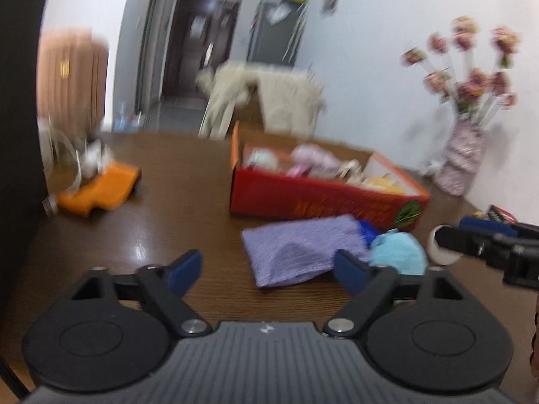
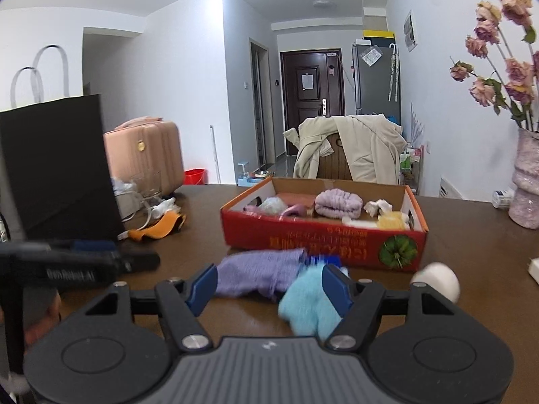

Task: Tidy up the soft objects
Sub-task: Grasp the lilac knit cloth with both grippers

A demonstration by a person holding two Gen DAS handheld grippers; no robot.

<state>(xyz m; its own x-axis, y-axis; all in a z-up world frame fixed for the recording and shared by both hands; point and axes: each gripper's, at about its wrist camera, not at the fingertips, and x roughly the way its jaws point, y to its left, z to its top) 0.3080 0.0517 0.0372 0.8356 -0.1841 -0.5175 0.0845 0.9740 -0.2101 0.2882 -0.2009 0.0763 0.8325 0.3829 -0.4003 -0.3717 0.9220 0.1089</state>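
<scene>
A red cardboard box (image 1: pixel 323 198) (image 2: pixel 323 239) holding several soft items stands on the brown table. In front of it lie a purple cloth (image 1: pixel 299 252) (image 2: pixel 259 274), a small dark blue item (image 1: pixel 367 229) (image 2: pixel 323 259) and a light blue fluffy item (image 1: pixel 399 252) (image 2: pixel 308 299). My left gripper (image 1: pixel 269 274) is open and empty, just short of the purple cloth. My right gripper (image 2: pixel 269 286) is open, low over the table, with the cloth and the light blue item between its fingers; it also shows at the right edge of the left wrist view (image 1: pixel 485 242).
An orange cloth (image 1: pixel 97 192) (image 2: pixel 158 225) and clutter lie at the table's left by a black paper bag (image 2: pixel 57 165). A vase of dried roses (image 1: pixel 465 158) (image 2: pixel 525 181) stands at the right. A white round object (image 2: pixel 438 281) lies near my right gripper. A chair with a coat (image 2: pixel 350 148) stands behind the table.
</scene>
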